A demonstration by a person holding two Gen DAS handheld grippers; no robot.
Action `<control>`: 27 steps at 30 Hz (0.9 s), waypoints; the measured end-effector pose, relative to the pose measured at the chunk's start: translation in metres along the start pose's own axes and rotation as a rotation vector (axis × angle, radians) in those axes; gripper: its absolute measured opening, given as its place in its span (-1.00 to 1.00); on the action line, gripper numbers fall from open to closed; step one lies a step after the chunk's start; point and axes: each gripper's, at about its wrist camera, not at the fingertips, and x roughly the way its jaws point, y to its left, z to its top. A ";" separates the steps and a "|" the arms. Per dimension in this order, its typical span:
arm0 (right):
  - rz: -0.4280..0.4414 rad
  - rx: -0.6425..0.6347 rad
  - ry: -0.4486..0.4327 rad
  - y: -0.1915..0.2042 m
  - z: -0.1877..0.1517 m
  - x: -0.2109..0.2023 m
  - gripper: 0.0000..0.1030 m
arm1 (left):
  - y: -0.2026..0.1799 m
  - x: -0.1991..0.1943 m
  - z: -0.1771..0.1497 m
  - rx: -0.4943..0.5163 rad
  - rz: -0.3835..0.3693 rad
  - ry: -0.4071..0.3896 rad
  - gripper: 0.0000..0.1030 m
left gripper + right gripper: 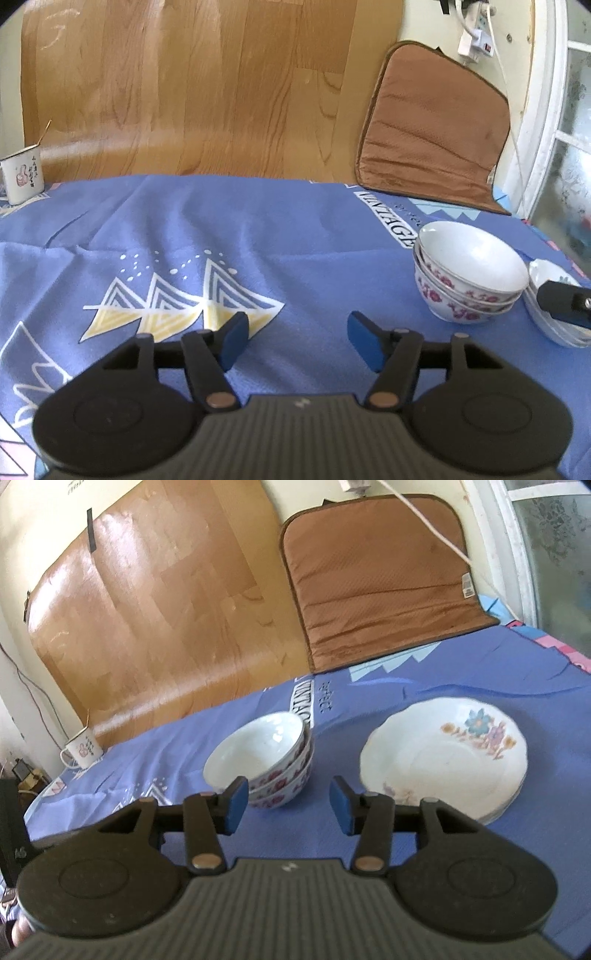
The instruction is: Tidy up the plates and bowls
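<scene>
Since the bowls [260, 760] sit stacked at nine o'clock of the plates [443, 760], both grippers [284, 805] hang empty, jaws apart.

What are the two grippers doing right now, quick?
Left gripper: open, holding nothing, over the blue tablecloth.
Right gripper: open, holding nothing, near the stacked bowls and plates.

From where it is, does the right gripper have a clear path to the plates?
Probably yes. The right gripper is open and empty, the plates lie just ahead to its right, with only bare cloth between. The bowls stand apart, left.
</scene>
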 end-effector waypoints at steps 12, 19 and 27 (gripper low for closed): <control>0.010 0.016 0.000 -0.002 0.009 -0.002 0.01 | 0.008 -0.006 -0.002 -0.037 -0.016 -0.055 0.53; -0.002 0.001 -0.028 -0.009 0.015 -0.009 0.03 | 0.013 -0.004 0.000 -0.054 -0.021 -0.038 0.55; -0.025 0.042 -0.046 -0.018 0.014 -0.007 0.03 | 0.015 -0.007 0.001 -0.054 -0.015 -0.040 0.85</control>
